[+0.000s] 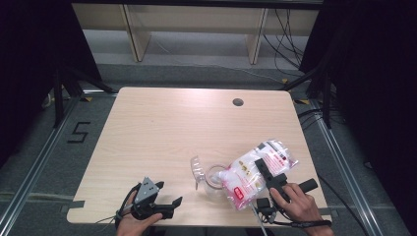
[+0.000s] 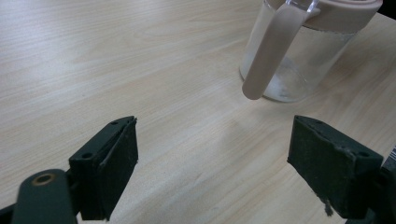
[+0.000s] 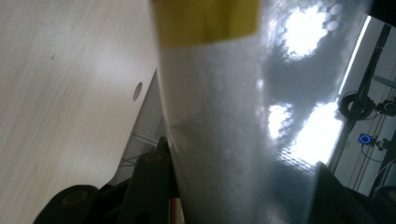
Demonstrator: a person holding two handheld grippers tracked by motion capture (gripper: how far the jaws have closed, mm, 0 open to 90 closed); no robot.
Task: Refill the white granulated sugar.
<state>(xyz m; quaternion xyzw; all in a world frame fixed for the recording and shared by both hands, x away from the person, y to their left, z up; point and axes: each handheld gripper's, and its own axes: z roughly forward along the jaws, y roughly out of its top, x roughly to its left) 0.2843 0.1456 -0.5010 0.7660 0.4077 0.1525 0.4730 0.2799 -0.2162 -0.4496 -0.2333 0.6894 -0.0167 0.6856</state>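
From above, your right gripper (image 1: 268, 173) pinches the plastic bag (image 1: 255, 174) over the clear jar (image 1: 215, 181), near the table's (image 1: 162, 123) front edge. Your left gripper (image 2: 212, 163) rests spread, the jar (image 2: 299, 60) just beyond its fingers. Alongside your right jaws, the bag (image 3: 224, 121) stands clamped.

A black numeral "5" (image 1: 78, 132) is marked on the grey floor left of the light wooden table (image 1: 162, 123); the print on the clear plastic bag (image 1: 255, 174) is unreadable.

Lab recording bay, black curtains (image 1: 29, 59), floor rails (image 1: 34, 162), cables (image 1: 287, 34)
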